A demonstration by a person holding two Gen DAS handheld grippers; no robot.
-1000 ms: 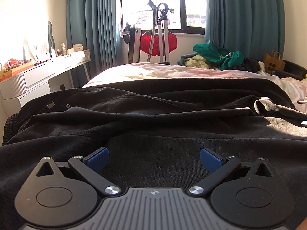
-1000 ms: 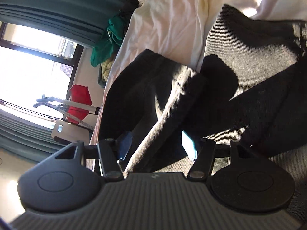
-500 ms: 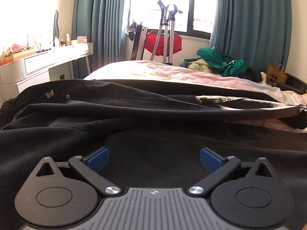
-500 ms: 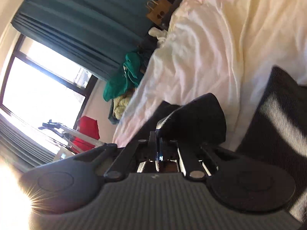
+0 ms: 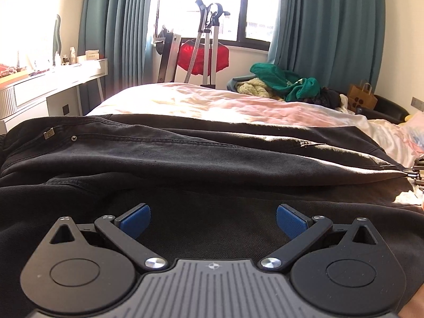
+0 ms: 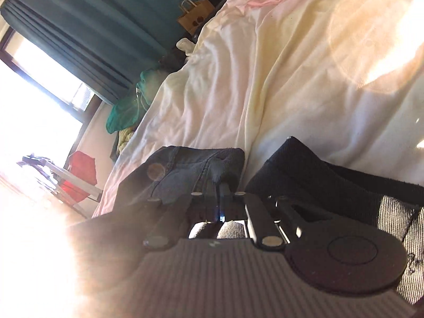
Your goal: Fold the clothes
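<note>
A pale bed sheet point(image 5: 212, 103) covered the bed. At twelve o'clock stood a metal stand point(image 5: 209, 39) before the window point(image 5: 201, 5), with a red object point(image 5: 202, 57) behind it. Teal curtains point(image 5: 328, 34) hung at either side. At two o'clock lay a green garment point(image 5: 283, 80), a paper bag point(image 5: 361, 98) beyond; a white desk point(image 5: 50, 84) at ten o'clock.

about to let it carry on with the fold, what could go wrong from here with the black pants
1. The right gripper pinches only a small bit of the black pants near the edge; that hold may slip as the fold is pulled.
2. The left gripper is open over the fabric and holds nothing, so the near layer could drag or bunch.
3. Sun glare washes out the right wrist view, hiding part of the cloth.
</note>
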